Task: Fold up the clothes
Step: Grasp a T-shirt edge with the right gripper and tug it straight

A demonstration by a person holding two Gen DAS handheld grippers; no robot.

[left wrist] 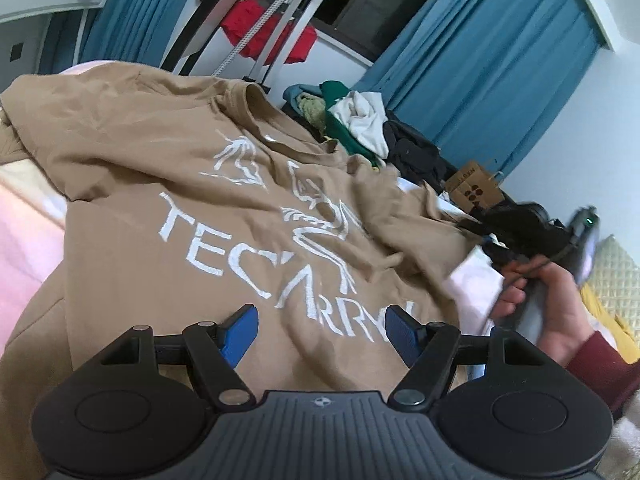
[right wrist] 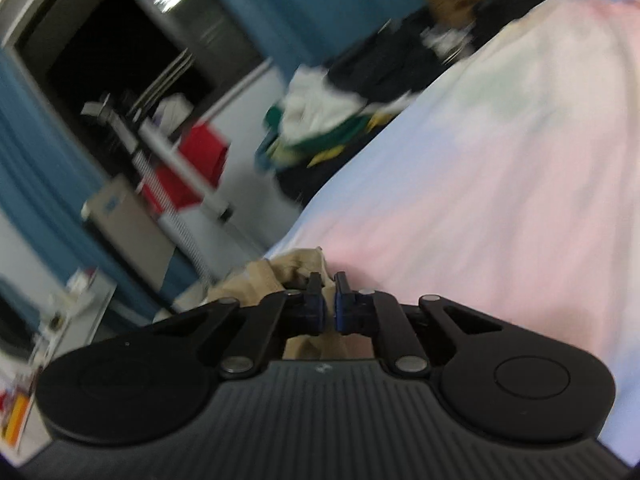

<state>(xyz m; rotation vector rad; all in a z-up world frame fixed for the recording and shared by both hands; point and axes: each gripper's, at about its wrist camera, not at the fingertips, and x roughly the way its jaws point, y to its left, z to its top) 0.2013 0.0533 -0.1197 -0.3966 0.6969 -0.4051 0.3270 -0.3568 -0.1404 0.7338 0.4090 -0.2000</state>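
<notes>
A tan T-shirt [left wrist: 168,208] with white lettering lies spread and wrinkled on the bed, its collar toward the far side. My left gripper [left wrist: 320,320] hovers over its lower part, jaws wide apart with only flat cloth beneath. At the right of the left wrist view a hand holds my right gripper [left wrist: 496,240], blurred, at the shirt's right sleeve. In the right wrist view that gripper [right wrist: 328,300] is shut on a bunched fold of the tan T-shirt [right wrist: 264,276], lifted over the bed sheet.
The pastel pink and blue bed sheet [right wrist: 500,160] stretches to the right. A pile of loose clothes [left wrist: 360,120] lies past the shirt's collar, with a cardboard box [left wrist: 474,188] beside it. Blue curtains [left wrist: 500,72] and a metal rack with a red garment [left wrist: 264,36] stand behind.
</notes>
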